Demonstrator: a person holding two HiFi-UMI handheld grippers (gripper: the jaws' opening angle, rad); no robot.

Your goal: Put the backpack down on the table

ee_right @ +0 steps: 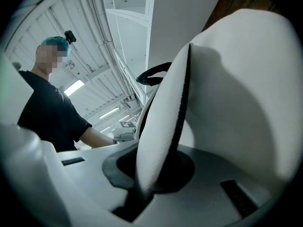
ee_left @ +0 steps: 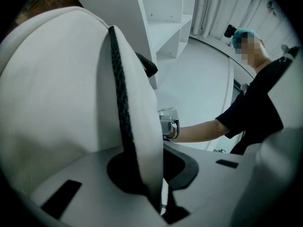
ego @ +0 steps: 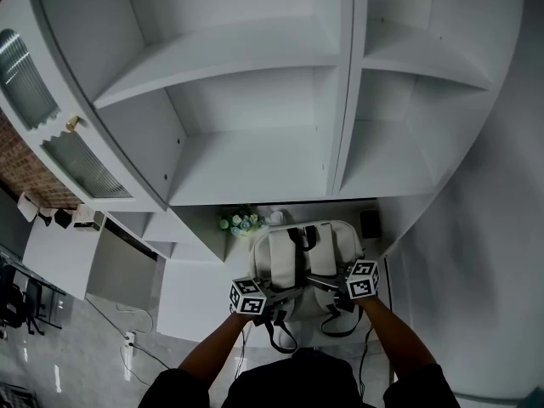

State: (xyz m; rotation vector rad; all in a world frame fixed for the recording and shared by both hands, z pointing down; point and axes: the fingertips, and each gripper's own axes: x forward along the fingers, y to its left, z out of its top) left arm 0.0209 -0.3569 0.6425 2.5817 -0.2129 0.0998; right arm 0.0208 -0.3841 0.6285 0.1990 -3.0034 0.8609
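A white backpack (ego: 299,257) with black-edged shoulder straps hangs upright in front of the white shelving, its back panel facing me. My left gripper (ego: 274,301) is shut on the left shoulder strap (ee_left: 135,126). My right gripper (ego: 330,286) is shut on the right shoulder strap (ee_right: 161,126). In each gripper view the padded strap runs up from between the jaws, with the bag's body (ee_left: 52,89) bulging beside it. Loose black strap ends (ego: 280,334) dangle below. The white table (ego: 191,300) lies under and left of the bag; I cannot tell whether the bag touches it.
Tall white shelves (ego: 255,100) rise behind the bag. A small bunch of pale flowers (ego: 240,222) and a dark box (ego: 370,224) sit just behind it. A glass-door cabinet (ego: 51,117) stands at the left. A white wall (ego: 484,228) closes the right.
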